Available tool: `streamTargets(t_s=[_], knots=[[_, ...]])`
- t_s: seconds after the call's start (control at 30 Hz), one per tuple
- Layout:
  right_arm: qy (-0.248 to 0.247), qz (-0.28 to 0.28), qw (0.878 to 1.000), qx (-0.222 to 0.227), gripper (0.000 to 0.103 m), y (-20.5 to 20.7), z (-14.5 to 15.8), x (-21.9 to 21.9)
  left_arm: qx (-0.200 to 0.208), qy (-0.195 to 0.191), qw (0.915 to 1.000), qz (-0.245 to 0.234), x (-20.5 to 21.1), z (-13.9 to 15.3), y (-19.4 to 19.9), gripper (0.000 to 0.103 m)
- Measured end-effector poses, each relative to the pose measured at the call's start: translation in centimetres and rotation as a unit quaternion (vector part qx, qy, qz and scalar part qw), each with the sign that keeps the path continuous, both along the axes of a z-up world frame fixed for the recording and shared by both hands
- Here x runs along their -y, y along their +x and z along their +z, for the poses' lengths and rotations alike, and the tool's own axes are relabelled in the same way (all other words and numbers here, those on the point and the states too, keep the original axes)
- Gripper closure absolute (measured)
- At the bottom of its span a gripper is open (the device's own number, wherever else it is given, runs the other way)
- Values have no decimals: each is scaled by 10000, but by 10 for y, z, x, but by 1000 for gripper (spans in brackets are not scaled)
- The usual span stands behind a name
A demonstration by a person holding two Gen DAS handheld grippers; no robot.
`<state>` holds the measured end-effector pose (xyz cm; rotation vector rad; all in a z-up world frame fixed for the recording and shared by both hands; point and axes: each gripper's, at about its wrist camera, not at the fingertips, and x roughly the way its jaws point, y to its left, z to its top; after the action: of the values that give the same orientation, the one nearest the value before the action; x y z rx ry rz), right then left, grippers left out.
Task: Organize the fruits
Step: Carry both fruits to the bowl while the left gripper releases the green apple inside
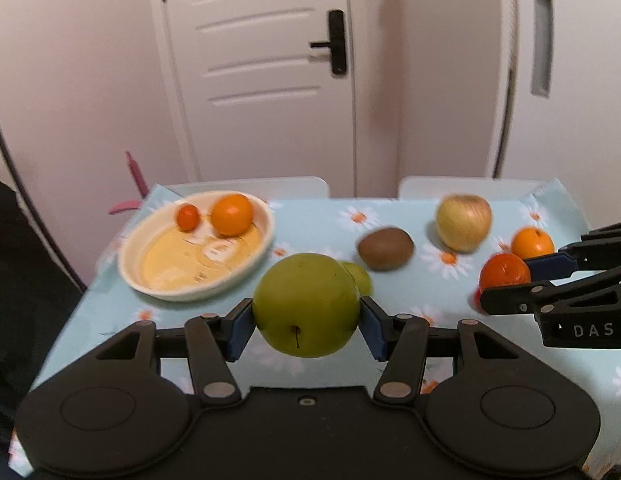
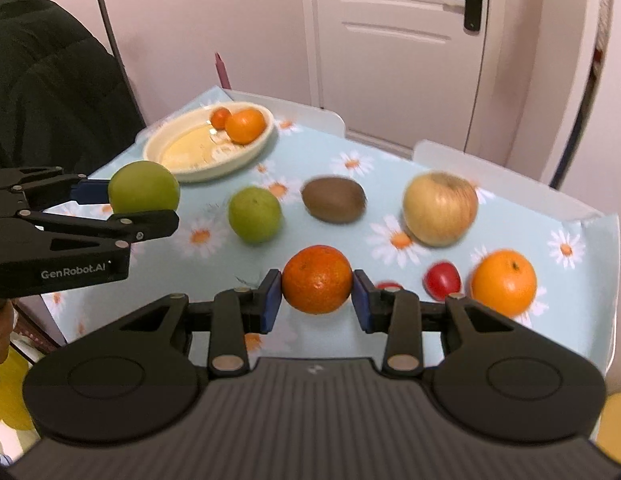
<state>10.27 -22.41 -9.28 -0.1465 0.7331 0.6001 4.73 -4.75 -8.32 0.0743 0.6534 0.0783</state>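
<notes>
The left gripper (image 1: 306,326) pinches a green apple (image 1: 306,304) between its blue fingers (image 1: 240,328), held clear of the counter (image 1: 110,308), likely bound for the cream dish (image 1: 246,268) that already holds two oranges (image 1: 231,215); the right gripper (image 2: 316,294) has its fingers clamped on a tangerine (image 2: 317,279), probably headed the same way. Loose fruit waits beyond on the daisy-print cloth: a second green apple (image 2: 254,215), a kiwi (image 2: 333,199), a yellow apple (image 2: 440,209), an orange (image 2: 503,282) and a small red fruit (image 2: 442,279). Behind stand a white door (image 1: 262,72) and pale walls
</notes>
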Motion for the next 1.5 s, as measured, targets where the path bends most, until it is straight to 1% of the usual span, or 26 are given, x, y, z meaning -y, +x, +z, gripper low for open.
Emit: streamTargets(t_s=[0.13, 0.37, 0.63, 0.77, 0.9, 1.07, 1.33, 1.5], knots=[[114, 72, 9999, 55, 51, 0, 15, -19, 142, 43, 9998, 156, -21, 16, -2, 43], [237, 148, 9996, 73, 51, 11, 36, -66, 247, 74, 9992, 309, -64, 36, 5, 43], [341, 13, 9994, 5, 51, 35, 50, -120, 253, 87, 9993, 265, -120, 52, 34, 43], [303, -83, 9995, 8, 51, 49, 52, -144, 226, 107, 9995, 184, -143, 50, 53, 43], [242, -202, 9995, -31, 51, 67, 50, -164, 173, 82, 9998, 85, -163, 45, 74, 43], [175, -359, 9991, -153, 51, 88, 39, -186, 0, 120, 9999, -95, -181, 28, 106, 43], [92, -729, 9962, -459, 51, 116, 13, -207, -349, 274, 9982, -412, -198, -13, 152, 43], [44, -877, 9943, -605, 51, 127, 0, -214, -498, 411, 9961, -607, -202, -33, 172, 43]])
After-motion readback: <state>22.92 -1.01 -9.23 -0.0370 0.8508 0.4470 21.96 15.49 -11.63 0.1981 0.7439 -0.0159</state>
